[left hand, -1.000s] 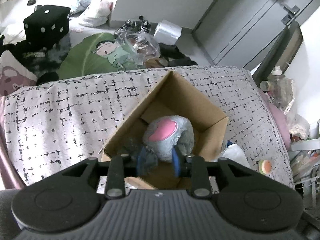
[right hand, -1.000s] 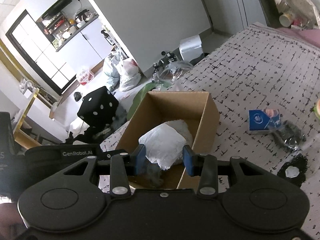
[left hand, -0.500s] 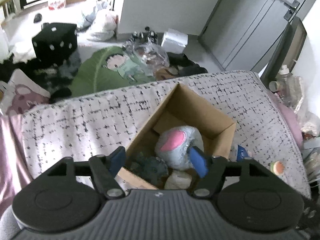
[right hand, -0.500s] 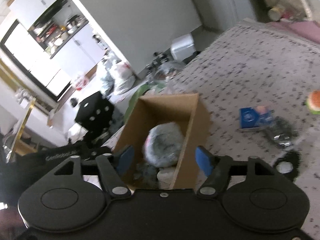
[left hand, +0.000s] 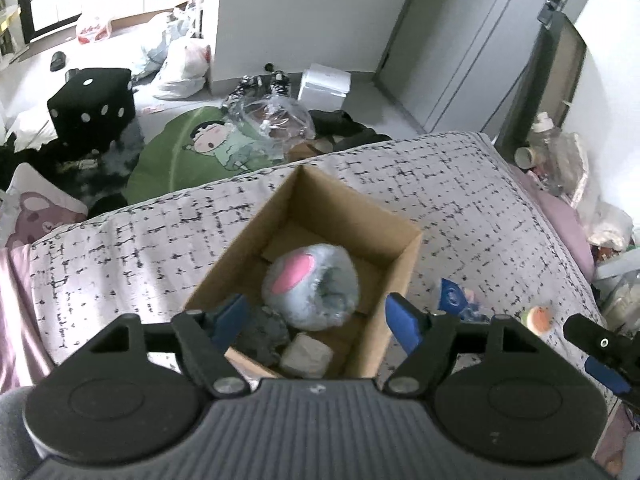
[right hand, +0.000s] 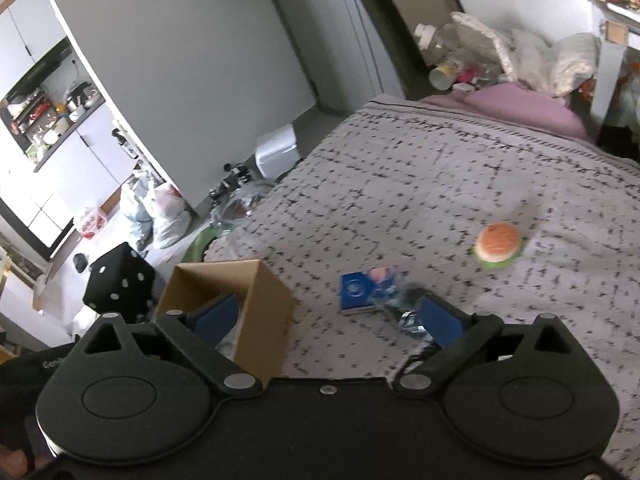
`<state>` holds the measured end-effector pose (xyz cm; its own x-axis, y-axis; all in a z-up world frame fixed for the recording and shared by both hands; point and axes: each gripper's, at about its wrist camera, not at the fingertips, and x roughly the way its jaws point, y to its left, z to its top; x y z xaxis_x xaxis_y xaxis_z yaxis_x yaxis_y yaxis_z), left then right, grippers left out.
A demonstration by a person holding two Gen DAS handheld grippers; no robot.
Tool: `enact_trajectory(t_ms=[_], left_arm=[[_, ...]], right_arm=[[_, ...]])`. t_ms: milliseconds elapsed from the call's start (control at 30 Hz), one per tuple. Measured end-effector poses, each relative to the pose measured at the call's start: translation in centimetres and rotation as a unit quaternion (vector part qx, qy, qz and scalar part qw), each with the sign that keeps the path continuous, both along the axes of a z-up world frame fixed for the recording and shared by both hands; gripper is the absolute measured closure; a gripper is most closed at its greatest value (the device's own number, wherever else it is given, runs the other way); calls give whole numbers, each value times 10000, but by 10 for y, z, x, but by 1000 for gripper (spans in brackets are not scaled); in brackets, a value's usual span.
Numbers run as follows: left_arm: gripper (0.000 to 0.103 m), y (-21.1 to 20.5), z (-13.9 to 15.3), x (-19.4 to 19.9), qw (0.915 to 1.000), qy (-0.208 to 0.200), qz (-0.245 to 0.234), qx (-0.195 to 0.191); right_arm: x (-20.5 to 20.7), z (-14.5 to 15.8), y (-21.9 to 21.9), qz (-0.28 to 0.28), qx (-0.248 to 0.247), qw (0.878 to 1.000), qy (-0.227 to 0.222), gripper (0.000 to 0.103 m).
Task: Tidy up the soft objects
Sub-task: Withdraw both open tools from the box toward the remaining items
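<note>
Left tool gapes wide, empty, above the cardboard box holding the grey plush ball. Right tool spread wide, empty, over the bed; burger toy lies beyond.

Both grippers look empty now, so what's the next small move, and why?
Probably swing the right gripper toward the burger plush. Its jaws are open and empty, the gray plush already sits in the cardboard box, and the burger lies loose on the bed.

bed: checked cover | floor: cluttered | wall: grey | daylight
</note>
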<state>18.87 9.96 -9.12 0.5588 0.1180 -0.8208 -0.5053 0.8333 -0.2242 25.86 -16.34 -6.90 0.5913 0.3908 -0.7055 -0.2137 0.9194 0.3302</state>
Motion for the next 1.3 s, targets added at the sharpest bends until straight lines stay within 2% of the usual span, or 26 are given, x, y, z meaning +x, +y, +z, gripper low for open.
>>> enact_trajectory(t_ms=[200,400,733,833,1033,1300], left_arm=[[28,-27,3,6,9998,-4,-199,38],[28,-58,3,13,9988,-96,-472,60],[28,-109,-7,30,9949,-24,-997,-142],[28,-121,-15,36,9938,32,-1088,-222],[28,-138,-34,45,9911,180,-1268,-351],[28,-154,-72,59,9884,523,-1230,-726]], right_arm=[[3,0,-24,-130,83,9999,52,4],[2,4,-42,110,82,9999,7,4],[8,-1,-70,76,125,9999,38,5],[10,-2,-78,92,182,9998,44,5],[19,-14,-99,-227,363,9988,220,5],[31,-28,-105,-405,449,9972,442,8]])
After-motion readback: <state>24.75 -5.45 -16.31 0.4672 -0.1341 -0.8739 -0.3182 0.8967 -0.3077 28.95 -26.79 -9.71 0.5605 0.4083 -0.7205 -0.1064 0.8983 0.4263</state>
